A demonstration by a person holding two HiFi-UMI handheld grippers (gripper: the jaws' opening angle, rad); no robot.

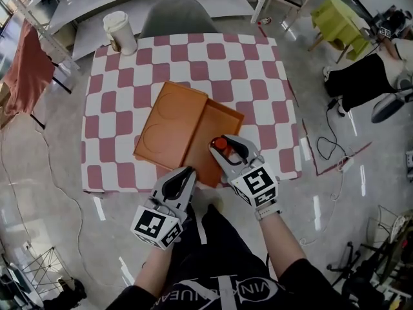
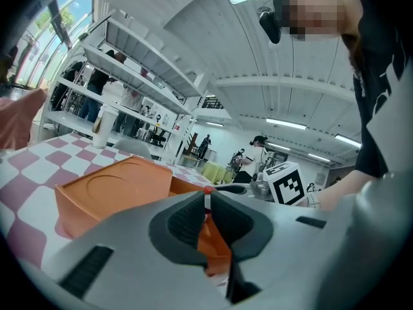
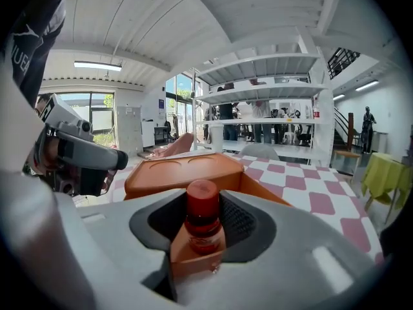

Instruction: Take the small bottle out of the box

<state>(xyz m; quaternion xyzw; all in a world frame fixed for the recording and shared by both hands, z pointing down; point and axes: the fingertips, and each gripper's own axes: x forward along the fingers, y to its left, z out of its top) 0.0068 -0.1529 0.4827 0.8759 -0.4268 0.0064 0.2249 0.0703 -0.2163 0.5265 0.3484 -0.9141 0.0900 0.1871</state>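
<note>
Left gripper (image 1: 187, 172), nearest the wearer, at the table's near edge beside the orange box (image 1: 216, 131): claw clenched on nothing, which its own view confirms, the dark pads (image 2: 187, 221) meeting along a thin seam. Right gripper (image 1: 224, 143), over the box's near right corner: claw grasping the small bottle (image 1: 221, 143). The head view gives only the red cap between the jaw tips. The right gripper view adds the rest: the small bottle (image 3: 202, 215) stands upright inside the box corner, a pad close against each side with no gap visible, and the box wall (image 3: 193, 254) hides its base. Box lid (image 1: 169, 124), two round recesses, lies open flat to the left of the tray part. The left gripper view shows it from the side as a raised orange slab (image 2: 113, 196), with the right gripper's marker cube (image 2: 286, 183) beyond. Checked tablecloth (image 1: 258, 76), red and white. White lidded cup (image 1: 120, 32) at the far left corner, well apart from the box and also seen in the left gripper view (image 2: 103, 126). Grey chair (image 1: 177, 15) behind the table, in the head view only.
</note>
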